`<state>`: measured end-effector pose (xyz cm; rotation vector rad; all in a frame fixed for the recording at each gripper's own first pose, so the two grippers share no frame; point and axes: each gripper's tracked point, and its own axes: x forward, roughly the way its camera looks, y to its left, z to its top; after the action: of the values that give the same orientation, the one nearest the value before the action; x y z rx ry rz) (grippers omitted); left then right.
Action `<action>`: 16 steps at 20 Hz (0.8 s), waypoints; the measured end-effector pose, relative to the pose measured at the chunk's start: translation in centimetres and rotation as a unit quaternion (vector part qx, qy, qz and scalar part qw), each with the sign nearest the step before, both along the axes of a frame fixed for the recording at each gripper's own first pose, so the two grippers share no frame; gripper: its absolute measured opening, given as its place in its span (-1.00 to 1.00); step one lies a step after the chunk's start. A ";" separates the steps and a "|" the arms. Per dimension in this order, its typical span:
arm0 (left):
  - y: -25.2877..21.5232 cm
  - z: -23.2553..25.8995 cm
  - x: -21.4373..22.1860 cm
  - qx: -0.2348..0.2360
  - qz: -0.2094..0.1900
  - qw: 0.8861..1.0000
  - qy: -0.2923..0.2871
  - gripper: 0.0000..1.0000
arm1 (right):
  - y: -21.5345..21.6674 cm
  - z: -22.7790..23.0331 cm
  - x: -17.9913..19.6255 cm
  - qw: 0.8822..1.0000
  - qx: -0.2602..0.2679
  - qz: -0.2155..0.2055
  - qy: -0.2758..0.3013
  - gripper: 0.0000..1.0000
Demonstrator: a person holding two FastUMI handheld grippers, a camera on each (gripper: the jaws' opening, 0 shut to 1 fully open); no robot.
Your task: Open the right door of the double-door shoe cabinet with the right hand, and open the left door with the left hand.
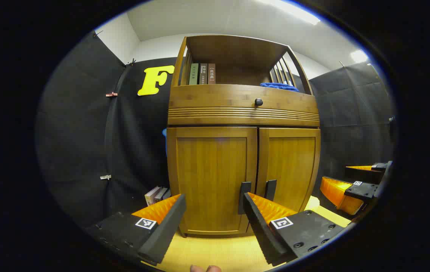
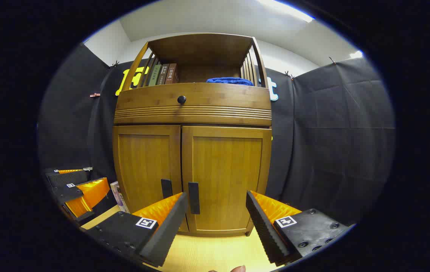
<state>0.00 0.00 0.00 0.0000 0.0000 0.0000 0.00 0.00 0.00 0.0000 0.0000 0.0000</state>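
Both doors of the shoe cabinet (image 2: 192,151) are seen shut, flush w/ the frame; no step of the task is judged done yet. The cabinet stands upright on a pale yellow surface (image 2: 215,253), straight ahead of both grippers.

Right gripper (image 2: 215,211): jaws spread wide, nothing held betw. them. The right door (image 2: 224,177) is faced almost square-on. Its handle (image 2: 194,197), a dark vertical bar, is set low on the door's inner edge, just beside the centre seam. It lies ahead of the gripper and to the left of its midline, showing just past the tip of the left-hand finger in the right gripper view. Long axis: vertical. So a shift toward the seam and forward is judged needed, w/ the fingers brought either side of the bar.

Left gripper (image 1: 213,211): also wide open, empty. The left door (image 1: 211,177) is centred in the left gripper view; its handle (image 1: 244,197), same vertical bar, sits low by the seam, ahead and to the right of the midline, close by the tip of the right-hand finger. The right door's handle is seen just beside it across the seam, so the two bars are near each other and could be mixed up or both bumped.

As to which hand is nearer: cannot be told w/ confidence; each gripper appears about equally far from its own handle. By the task's order, the right is judged to go first. The right gripper is also seen at the far right edge of the left gripper view, well apart from the left gripper.
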 end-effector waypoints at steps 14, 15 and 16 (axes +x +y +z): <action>0.3 -0.1 0.1 0.000 0.001 1.000 0.001 0.88 | 0.5 0.1 0.0 1.000 -0.002 0.000 0.002 0.95; 0.4 0.0 0.1 -0.001 0.001 1.000 0.001 0.88 | 0.6 0.1 0.1 1.000 -0.001 0.001 0.003 0.95; 0.3 0.0 0.0 -0.002 0.001 1.000 0.001 0.88 | 0.6 0.1 0.1 1.000 -0.001 0.002 0.005 0.92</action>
<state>0.04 0.35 0.03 -0.0035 0.0024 0.0027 0.12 0.56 0.06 -0.0019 0.0093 0.0033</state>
